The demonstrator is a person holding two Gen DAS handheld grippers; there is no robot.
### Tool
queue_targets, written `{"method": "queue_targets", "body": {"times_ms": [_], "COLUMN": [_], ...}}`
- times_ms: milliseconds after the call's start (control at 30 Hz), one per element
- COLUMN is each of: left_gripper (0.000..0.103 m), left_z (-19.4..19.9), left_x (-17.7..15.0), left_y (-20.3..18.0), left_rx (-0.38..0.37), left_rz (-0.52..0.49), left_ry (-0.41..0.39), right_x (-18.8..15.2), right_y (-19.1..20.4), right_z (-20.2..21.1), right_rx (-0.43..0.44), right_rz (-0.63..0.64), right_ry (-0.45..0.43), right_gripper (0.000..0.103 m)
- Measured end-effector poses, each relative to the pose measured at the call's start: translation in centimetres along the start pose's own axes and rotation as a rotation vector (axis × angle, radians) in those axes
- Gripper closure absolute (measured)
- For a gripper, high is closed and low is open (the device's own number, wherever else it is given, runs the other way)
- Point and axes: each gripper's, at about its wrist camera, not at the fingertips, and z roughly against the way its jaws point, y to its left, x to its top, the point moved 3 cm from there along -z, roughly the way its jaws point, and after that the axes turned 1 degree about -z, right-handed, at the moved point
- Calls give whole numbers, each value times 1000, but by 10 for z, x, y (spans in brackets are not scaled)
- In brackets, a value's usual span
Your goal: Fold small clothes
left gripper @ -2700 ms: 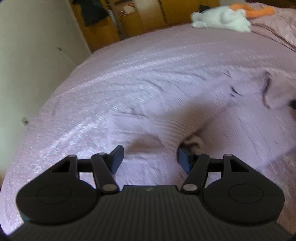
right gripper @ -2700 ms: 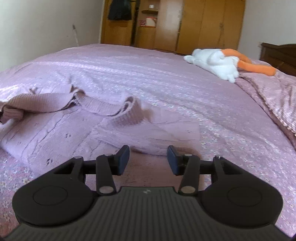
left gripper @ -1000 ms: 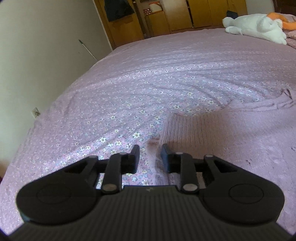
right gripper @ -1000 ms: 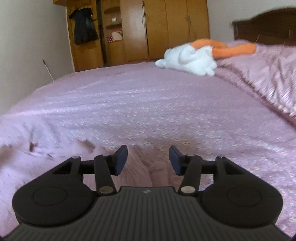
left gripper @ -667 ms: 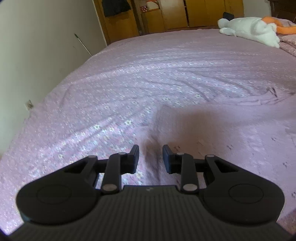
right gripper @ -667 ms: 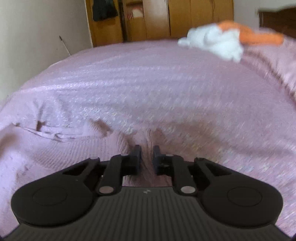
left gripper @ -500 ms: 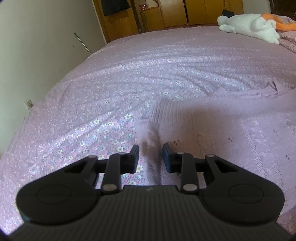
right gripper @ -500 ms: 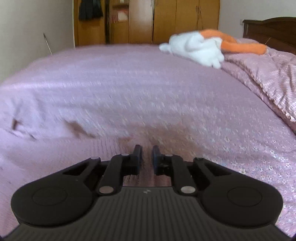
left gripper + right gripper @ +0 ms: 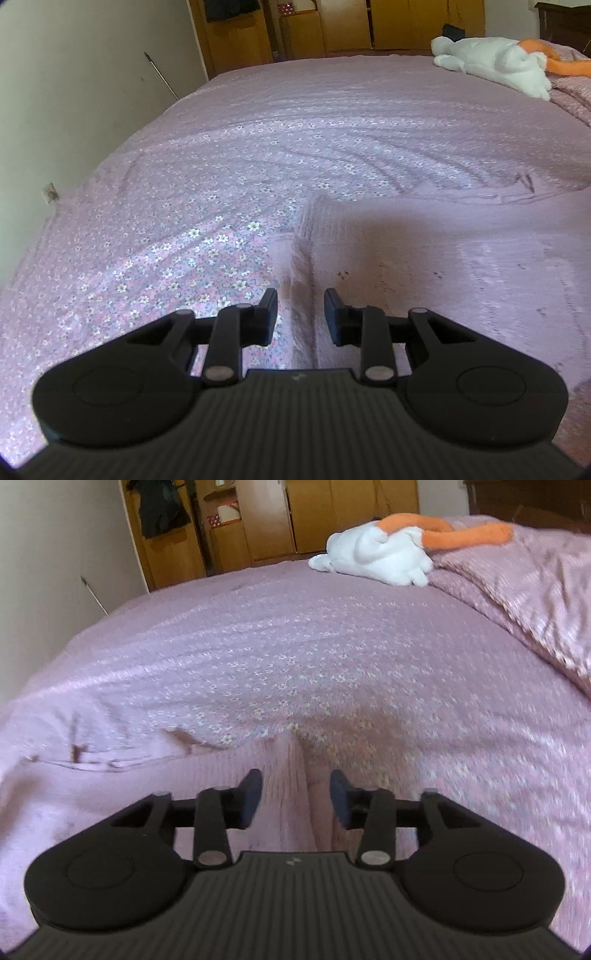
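Right claw [image 9: 295, 797] just reopened, released over pink knit [image 9: 288, 775], left claw [image 9: 300, 317] unchanged, unclenched.

Both wrist views look low and close across the bed [image 9: 258, 147], sharing the stuffed toy [image 9: 373, 557].

Home bedroom. Large bed [image 9: 332, 129] with pink flowered bedspread fills both views. White-and-orange plush toy [image 9: 380, 554] lies near the far end, beside a bunched pink quilt [image 9: 524, 590]. Wooden wardrobes [image 9: 332, 513] line the back wall, dark clothing [image 9: 159, 509] hanging there. Dark wooden headboard [image 9: 561, 22] at right, plain wall [image 9: 74, 92] left.
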Motion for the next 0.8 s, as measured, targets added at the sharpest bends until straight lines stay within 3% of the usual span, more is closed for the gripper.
{"method": "queue_targets", "body": {"times_ms": [200, 267, 300, 500, 800], "left_gripper": [73, 57, 55, 54, 54], "left_z": [29, 35, 37, 55, 66], "left_x": [-4, -7, -8, -15, -38], "left_y": [0, 0, 0, 4, 1], "left_rx": [-38, -19, -11, 8, 1], "left_rz": [32, 50, 60, 84, 115], "left_ry": [15, 28, 32, 26, 78], "right_x": [-20, -26, -30, -55, -68], "right_y": [-10, -11, -12, -18, -32], "right_z": [35, 42, 46, 61, 62], "right_rx": [71, 64, 63, 73, 83], "right_rz": [-59, -47, -49, -57, -104], "right_ry": [15, 15, 19, 46, 78], "right_gripper": [49, 49, 49, 49, 49]}}
